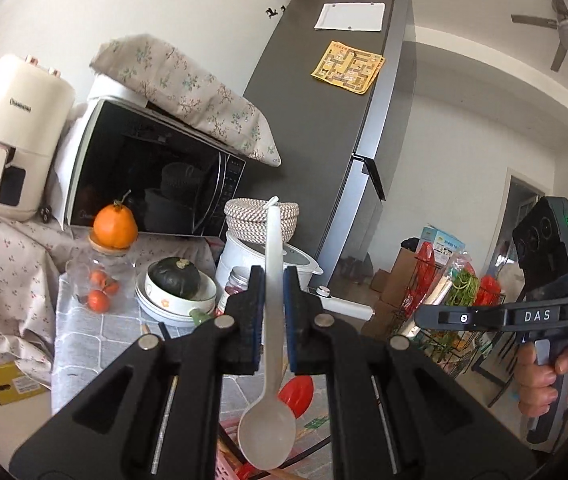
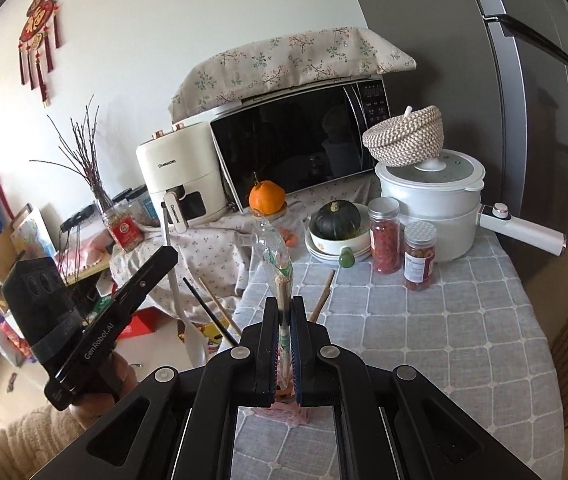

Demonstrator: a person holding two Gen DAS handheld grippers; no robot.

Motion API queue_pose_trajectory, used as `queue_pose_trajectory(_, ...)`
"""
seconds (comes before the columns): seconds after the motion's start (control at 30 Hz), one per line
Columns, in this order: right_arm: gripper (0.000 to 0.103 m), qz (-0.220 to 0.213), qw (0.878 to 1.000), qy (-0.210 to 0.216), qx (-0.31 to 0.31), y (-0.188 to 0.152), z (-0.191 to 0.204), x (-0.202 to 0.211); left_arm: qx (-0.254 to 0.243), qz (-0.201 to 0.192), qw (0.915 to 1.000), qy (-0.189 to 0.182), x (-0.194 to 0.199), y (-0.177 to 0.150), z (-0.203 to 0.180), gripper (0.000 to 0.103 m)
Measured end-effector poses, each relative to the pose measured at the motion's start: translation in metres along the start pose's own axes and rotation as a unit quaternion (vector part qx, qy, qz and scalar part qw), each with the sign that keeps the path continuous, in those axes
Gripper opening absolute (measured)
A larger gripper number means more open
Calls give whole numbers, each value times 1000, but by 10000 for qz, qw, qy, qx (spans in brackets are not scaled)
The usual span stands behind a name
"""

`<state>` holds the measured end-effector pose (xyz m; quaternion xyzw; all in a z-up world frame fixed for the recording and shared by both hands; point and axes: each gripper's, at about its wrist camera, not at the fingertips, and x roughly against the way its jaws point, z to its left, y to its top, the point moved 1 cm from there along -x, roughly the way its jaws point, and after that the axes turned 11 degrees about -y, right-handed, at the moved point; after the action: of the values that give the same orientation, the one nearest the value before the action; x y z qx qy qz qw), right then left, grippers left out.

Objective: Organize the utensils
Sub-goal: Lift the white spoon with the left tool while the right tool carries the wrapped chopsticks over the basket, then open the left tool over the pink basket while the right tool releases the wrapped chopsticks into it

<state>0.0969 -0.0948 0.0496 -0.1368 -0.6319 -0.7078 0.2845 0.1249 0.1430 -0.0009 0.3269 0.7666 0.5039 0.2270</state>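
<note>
Left gripper (image 1: pixel 274 316) fingers clamped on long white plastic spoon (image 1: pixel 271 368), bowl end at 6 o'clock. Right gripper (image 2: pixel 286 336) fingers pinched tight on clear-wrapped wooden chopsticks (image 2: pixel 280 276), tips toward 12, over grey checked counter (image 2: pixel 423 340).

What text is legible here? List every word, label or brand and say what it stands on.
"CHANGHONG": front of the cream air fryer, and again down its handle.
"DAS": side of the right tongs.
"GenRobot.AI": side of the left tongs.
Too small or blurred: the yellow sheet and white paper on the fridge, the jar labels, the microwave panel digits.
</note>
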Motion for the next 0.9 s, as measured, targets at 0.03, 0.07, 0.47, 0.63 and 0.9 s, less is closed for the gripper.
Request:
queue_pose_trajectory(0.03, 5, 14, 10000, -10, 23, -1, 2, -3, 51, -2, 10000, -57, -2, -4, 4, 11)
queue_pose_trajectory(0.07, 5, 27, 10000, -29, 65, -2, 4, -6, 84, -14, 9999, -108, -4, -9, 7, 11)
queue_pose_trajectory(0.47, 5, 101, 9986, -208, 469, -14, 23, -25, 211, -61, 9992, -326, -17, -54, 26, 11)
queue_pose_trajectory(0.63, 5, 137, 9982, -261, 515, -17, 23, -30, 85, 14, 9992, -380, -20, -61, 23, 11)
queue_pose_trajectory(0.9, 6, 235, 9981, -182, 539, -22, 25, -36, -364, 309, 9975, -527, -17, -65, 13, 11)
